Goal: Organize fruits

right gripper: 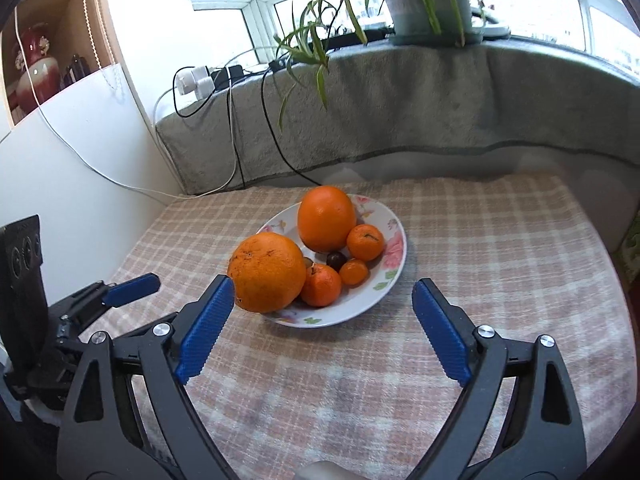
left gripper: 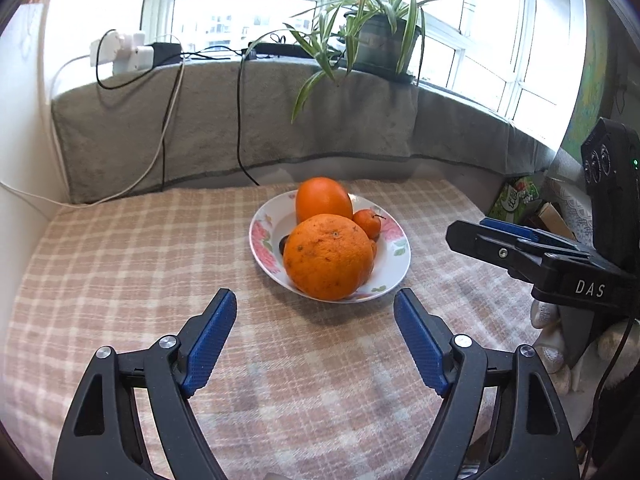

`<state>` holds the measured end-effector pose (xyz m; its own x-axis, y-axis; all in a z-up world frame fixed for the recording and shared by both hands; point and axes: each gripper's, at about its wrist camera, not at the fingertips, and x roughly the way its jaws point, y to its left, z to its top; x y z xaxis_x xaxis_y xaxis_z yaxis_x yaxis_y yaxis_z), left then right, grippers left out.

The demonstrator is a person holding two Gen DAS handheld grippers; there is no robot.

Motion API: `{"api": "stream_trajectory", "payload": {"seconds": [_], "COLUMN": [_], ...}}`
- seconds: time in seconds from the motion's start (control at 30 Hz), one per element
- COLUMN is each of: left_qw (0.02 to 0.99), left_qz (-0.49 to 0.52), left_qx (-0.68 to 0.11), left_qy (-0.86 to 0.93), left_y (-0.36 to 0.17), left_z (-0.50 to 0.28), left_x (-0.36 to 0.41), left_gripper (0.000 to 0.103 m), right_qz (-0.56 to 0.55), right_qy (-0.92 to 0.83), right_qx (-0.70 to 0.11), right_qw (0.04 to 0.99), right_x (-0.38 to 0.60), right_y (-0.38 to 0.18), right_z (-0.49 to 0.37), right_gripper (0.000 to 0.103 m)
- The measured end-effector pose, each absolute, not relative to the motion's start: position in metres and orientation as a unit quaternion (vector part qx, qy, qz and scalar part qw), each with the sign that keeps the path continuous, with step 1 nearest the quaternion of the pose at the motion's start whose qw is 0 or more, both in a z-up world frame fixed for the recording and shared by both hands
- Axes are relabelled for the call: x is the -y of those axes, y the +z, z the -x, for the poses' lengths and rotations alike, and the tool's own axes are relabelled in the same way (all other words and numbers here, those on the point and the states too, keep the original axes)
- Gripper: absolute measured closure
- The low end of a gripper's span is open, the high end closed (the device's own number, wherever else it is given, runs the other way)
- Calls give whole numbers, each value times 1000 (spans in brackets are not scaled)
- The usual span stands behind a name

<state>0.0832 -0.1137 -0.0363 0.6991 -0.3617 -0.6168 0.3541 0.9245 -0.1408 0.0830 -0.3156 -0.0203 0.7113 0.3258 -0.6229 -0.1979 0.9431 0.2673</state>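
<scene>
A floral-rimmed white plate (right gripper: pixel 394 236) sits on the bench, which is covered with a pink-and-cream checked cloth (right gripper: pixel 480 248); all the fruit in view is gathered on that plate. The large speckled orange (right gripper: pixel 266 273) lies at the plate's near-left edge, partly overhanging the rim; a smoother orange (right gripper: pixel 326 218) sits behind it toward the window; three small mandarins (right gripper: pixel 365 242) cluster to the right of these, with a dark round fruit (right gripper: pixel 336 260) (possibly a plum or grape, too small to tell) tucked among them.

The left tongs (left gripper: pixel 316 308) stand wide open just short of the plate, nothing between the blue pads (left gripper: pixel 210 344); the speckled orange (left gripper: pixel 329 257) lies just beyond their tips. The right tongs (right gripper: pixel 324 304) are likewise spread wide and empty; in the right wrist view the left pad's tip overlaps the speckled orange's lower edge, though whether it touches cannot be told. Each set of tongs shows at the side of the other's view.

Behind the bench a grey towel (left gripper: pixel 248 120) drapes over the window ledge; a potted spider plant (left gripper: pixel 378 36) stands on it, its leaves hanging down; a white power strip (left gripper: pixel 122 50) with black and white cables lies at the ledge's left end.
</scene>
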Motion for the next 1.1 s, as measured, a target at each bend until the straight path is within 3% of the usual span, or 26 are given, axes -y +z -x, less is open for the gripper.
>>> {"api": "stream_trajectory", "payload": {"seconds": [1.1], "left_qw": [937], "left_qz": [8], "left_qx": [-315], "left_qy": [-150], "left_y": [-21], "left_z": [-45], "left_x": [101], "left_gripper": [18], "right_qz": [-68], "right_qy": [73], "right_qx": [-330], "right_qw": [939], "right_x": [333], "right_y": [-18], "right_z": [-38], "right_gripper": [10]}}
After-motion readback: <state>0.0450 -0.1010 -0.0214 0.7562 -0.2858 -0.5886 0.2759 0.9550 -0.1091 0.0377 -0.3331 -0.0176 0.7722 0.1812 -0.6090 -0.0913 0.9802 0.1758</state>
